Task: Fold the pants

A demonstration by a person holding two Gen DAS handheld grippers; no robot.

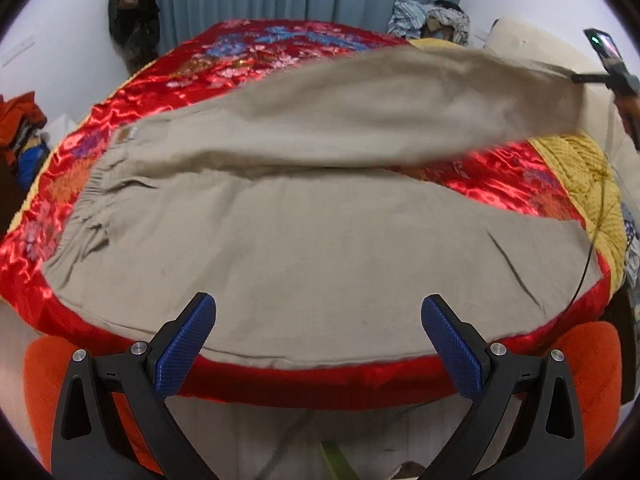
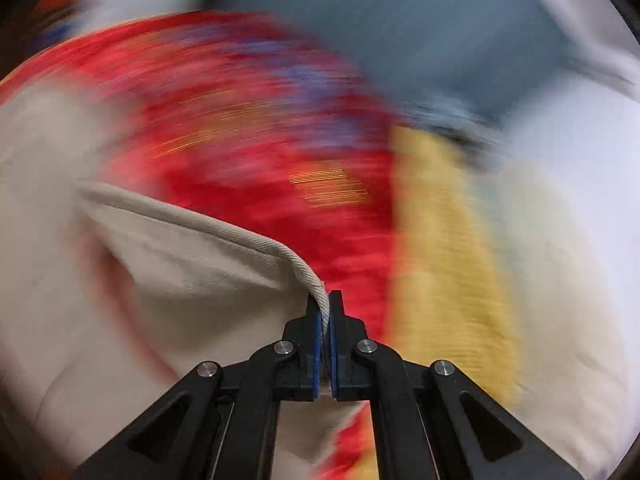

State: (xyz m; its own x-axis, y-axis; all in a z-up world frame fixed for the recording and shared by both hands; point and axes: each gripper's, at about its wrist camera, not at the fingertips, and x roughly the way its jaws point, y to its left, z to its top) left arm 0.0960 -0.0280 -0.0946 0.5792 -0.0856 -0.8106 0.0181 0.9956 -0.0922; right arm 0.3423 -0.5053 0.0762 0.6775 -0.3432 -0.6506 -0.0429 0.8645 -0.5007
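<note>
With only the hem of the beige cotton pants point(image 2: 168, 264) pinched in the clamped right gripper point(image 2: 329, 300), the leg ahead could slip free, while the left gripper point(image 1: 319, 312), jaws apart, holds nothing over the near leg.

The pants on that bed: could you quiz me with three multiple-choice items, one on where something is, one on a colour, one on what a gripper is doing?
1. Where does the near leg of the pants lie?
A. on the floor B. flat on the red bedspread C. on a chair

2. What colour are the pants?
A. beige B. black C. green

3. The right gripper is:
A. wide open B. shut on nothing C. shut on a pant hem

Answers: B, red satin shows around the leg; A, the cloth is beige in both views; C, the hem sits pinched between the pads.
</note>
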